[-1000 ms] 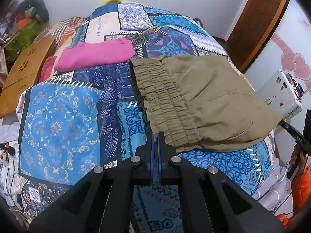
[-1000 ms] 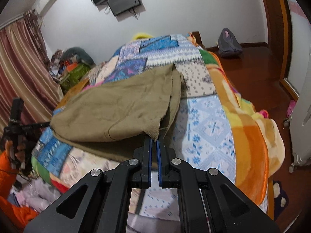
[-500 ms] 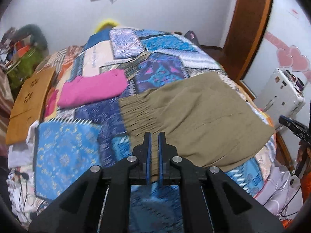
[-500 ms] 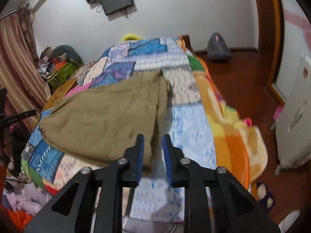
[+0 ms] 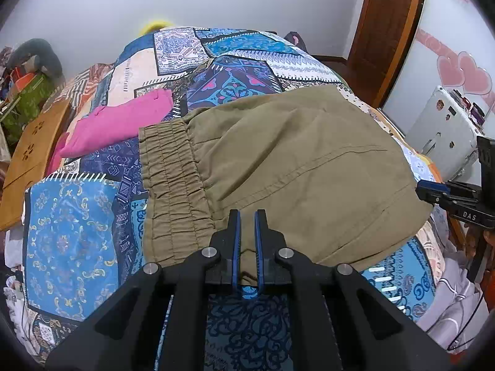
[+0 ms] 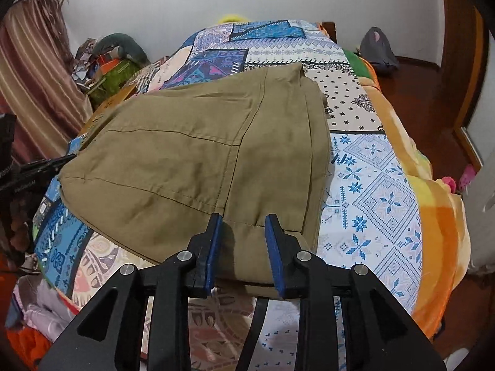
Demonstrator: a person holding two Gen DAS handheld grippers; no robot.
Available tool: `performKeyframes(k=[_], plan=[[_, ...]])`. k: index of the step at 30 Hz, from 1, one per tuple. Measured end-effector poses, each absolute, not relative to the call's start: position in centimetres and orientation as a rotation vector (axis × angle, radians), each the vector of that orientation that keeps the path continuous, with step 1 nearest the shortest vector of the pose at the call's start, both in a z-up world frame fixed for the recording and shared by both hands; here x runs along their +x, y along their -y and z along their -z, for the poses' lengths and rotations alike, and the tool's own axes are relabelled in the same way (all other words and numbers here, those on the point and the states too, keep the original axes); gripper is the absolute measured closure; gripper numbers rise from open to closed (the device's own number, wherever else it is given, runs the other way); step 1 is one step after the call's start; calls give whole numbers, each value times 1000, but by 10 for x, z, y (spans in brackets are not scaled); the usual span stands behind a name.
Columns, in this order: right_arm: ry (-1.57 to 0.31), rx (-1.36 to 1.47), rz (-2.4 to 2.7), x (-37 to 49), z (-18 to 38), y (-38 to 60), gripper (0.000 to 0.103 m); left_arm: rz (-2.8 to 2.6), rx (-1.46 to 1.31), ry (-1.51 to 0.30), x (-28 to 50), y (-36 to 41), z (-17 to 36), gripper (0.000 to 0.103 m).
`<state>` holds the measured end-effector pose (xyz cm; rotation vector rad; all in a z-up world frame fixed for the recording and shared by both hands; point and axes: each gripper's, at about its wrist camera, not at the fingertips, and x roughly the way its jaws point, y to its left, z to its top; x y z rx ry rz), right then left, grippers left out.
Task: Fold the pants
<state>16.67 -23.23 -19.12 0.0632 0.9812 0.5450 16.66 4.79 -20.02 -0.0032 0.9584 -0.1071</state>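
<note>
Olive-green pants [image 5: 287, 167] lie folded flat on the patchwork bedspread [image 5: 71, 225], with the elastic waistband [image 5: 173, 185] toward the left in the left wrist view. My left gripper [image 5: 246, 216] is open by a narrow gap and empty, over the near edge of the pants beside the waistband. In the right wrist view the pants [image 6: 191, 154] fill the middle of the bed. My right gripper [image 6: 243, 219] is open and empty, its fingers just over the near folded edge. The right gripper also shows at the right edge of the left wrist view [image 5: 433, 191].
A folded pink garment [image 5: 120, 123] lies on the bed beyond the waistband. A wooden board [image 5: 34, 151] lies at the bed's left side. A white appliance [image 5: 445, 133] stands to the right. An orange-yellow blanket [image 6: 433, 210] hangs off the bed's right edge. Clutter and a curtain [image 6: 34, 92] are at the left.
Both grippers were shut a second ago, the right one on the pants' edge; both have opened and let go. The pants have settled flat. Both cameras have risen and pulled back slightly.
</note>
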Motion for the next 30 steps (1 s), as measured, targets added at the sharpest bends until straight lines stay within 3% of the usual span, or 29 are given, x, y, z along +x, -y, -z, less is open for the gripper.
performKeyframes(k=[4,9,18,20,22,25,28,30], plan=[[-953,20,-545,171,178,232,77,93,-30,-935,173,-61,180,94],[-900,38,-529,194,163,236,77,32,-7,-886,193,-82,162,73],[-849,-3,-493,264,151,228,74,-34,-13,-938,252,-121,181,73],[-850,-2,-492,279,152,226,73,-20,-29,-955,259,-125,189,63],[-852,-18,-488,297,156,221,71,-27,-33,-965,266,-129,198,49],[-859,-52,-481,321,166,212,64,-18,-47,-981,275,-131,210,41],[-879,-75,-483,345,178,204,61,9,-80,-1000,284,-135,220,37],[-885,-80,-481,358,186,201,51,18,-119,-1024,292,-138,226,37]])
